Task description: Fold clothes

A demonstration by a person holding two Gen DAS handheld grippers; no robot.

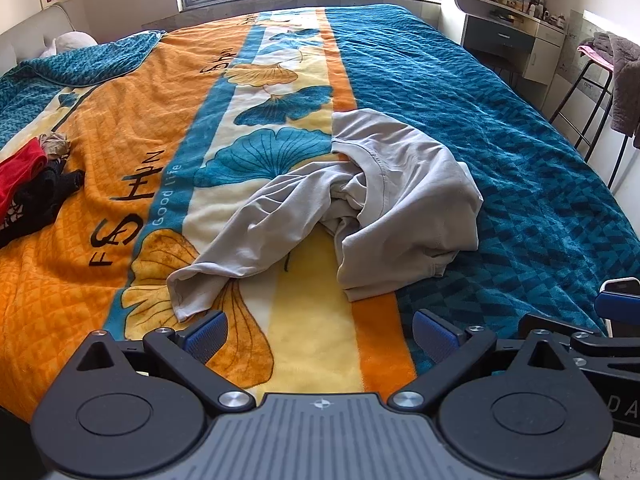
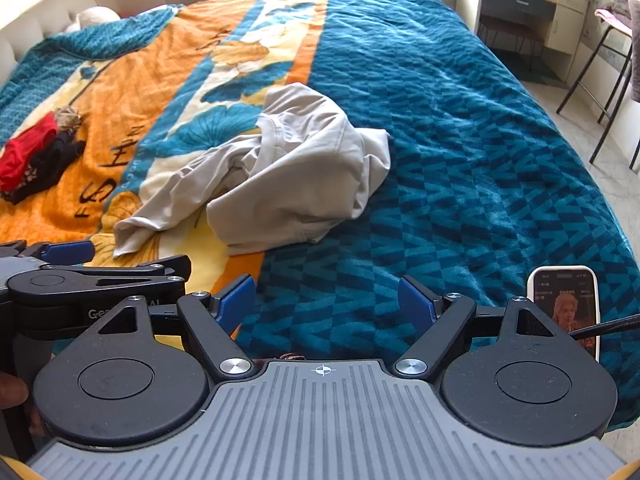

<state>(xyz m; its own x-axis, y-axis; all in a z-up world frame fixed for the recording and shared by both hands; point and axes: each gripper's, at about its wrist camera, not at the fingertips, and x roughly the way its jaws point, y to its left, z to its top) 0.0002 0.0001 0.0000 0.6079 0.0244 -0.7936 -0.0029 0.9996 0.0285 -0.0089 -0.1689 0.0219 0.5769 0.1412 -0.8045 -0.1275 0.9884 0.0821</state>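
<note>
A crumpled light grey shirt [image 1: 408,196] lies in a heap in the middle of the bed; it also shows in the right wrist view [image 2: 292,168]. One sleeve [image 1: 200,284] trails toward the near edge. My left gripper [image 1: 320,334] is open and empty, above the blanket just short of the shirt. My right gripper [image 2: 327,300] is open and empty, over the blue part of the blanket, to the right of the left gripper [image 2: 92,280].
The bed carries an orange, yellow and blue blanket [image 1: 520,160]. A pile of red and black clothes [image 1: 28,184] lies at the left. A phone [image 2: 566,304] lies at the near right edge. A desk [image 1: 508,40] and chair [image 1: 600,80] stand right of the bed.
</note>
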